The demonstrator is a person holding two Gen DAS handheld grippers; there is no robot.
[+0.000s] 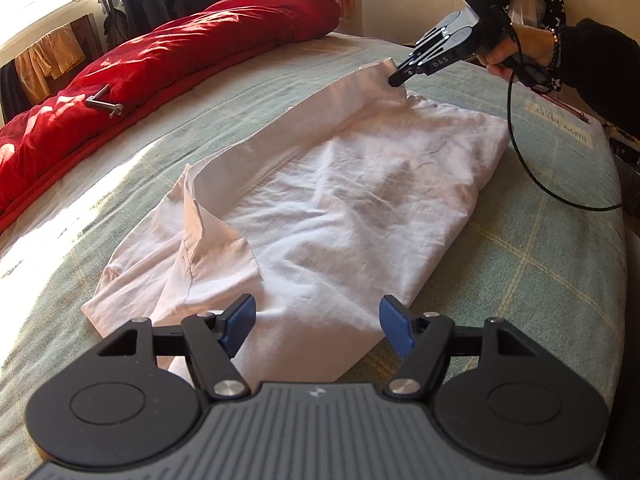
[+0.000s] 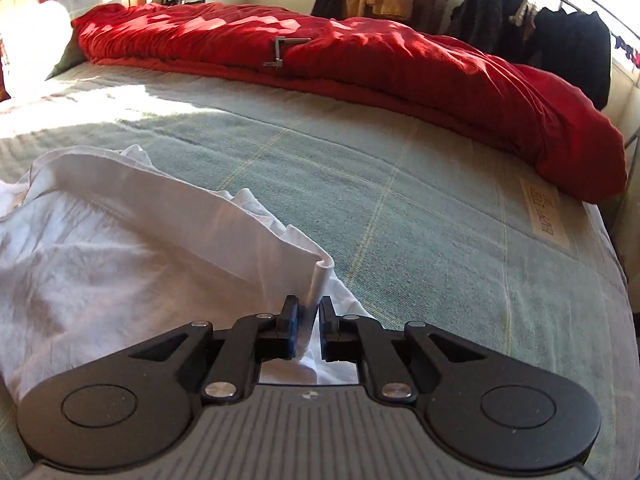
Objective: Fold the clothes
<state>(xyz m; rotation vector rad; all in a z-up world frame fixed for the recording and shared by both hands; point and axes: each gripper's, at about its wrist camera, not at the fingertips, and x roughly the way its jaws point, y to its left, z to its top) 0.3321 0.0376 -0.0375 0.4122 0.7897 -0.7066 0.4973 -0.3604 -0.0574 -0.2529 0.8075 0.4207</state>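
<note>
Cloth, a white garment [image 1: 328, 216], is spread on the green checked bed cover [image 1: 540, 248], with a red duvet [image 1: 160, 72] bunched along the far side of the garment. In the left wrist view the left tongs [image 1: 318, 326] are held wide just above the garment's near edge, with nothing pinched between the blue pads [image 1: 240, 320]. Only this view shows the right tongs [image 1: 396, 78] from outside, gripped by a hand [image 1: 516, 52] in a dark sleeve, lifting the garment's far corner off the bed. Only the right wrist view shows that grip closely: the right tongs [image 2: 310, 320] are narrowed onto a rolled fold of the garment [image 2: 120, 248]. A metal bracket [image 2: 280, 50] lies on the duvet.
</note>
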